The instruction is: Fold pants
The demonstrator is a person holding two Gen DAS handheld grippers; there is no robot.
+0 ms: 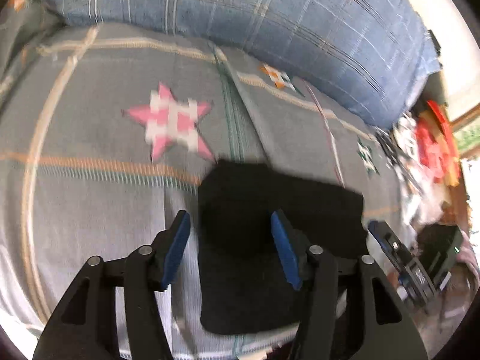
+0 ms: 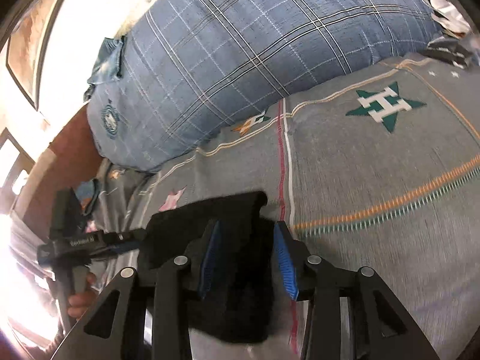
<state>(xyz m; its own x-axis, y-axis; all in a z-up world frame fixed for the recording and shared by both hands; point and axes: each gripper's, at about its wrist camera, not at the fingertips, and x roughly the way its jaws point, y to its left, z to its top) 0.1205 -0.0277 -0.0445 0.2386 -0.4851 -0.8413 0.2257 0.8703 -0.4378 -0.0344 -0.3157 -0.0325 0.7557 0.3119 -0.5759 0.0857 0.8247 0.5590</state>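
Note:
The black pants (image 1: 270,210) lie folded into a compact dark bundle on the grey bedspread (image 1: 90,210). My left gripper (image 1: 230,213) hovers over the bundle's left part, open; its left pad (image 1: 177,249) is off the cloth's edge and its right pad (image 1: 285,252) is above the fabric. In the right wrist view the pants (image 2: 234,270) sit between the jaws of my right gripper (image 2: 247,225), which stands open with the right pad (image 2: 286,264) just beside the cloth's edge. The left gripper (image 2: 90,240) shows there at the bundle's left end, held by a hand (image 2: 79,297).
A large blue plaid pillow (image 1: 300,30) lies along the far side of the bed. The bedspread carries a pink star (image 1: 171,123) and a green star (image 2: 385,106). Red and white clutter (image 1: 432,144) and dark boxes (image 1: 438,249) sit beyond the bed's right edge.

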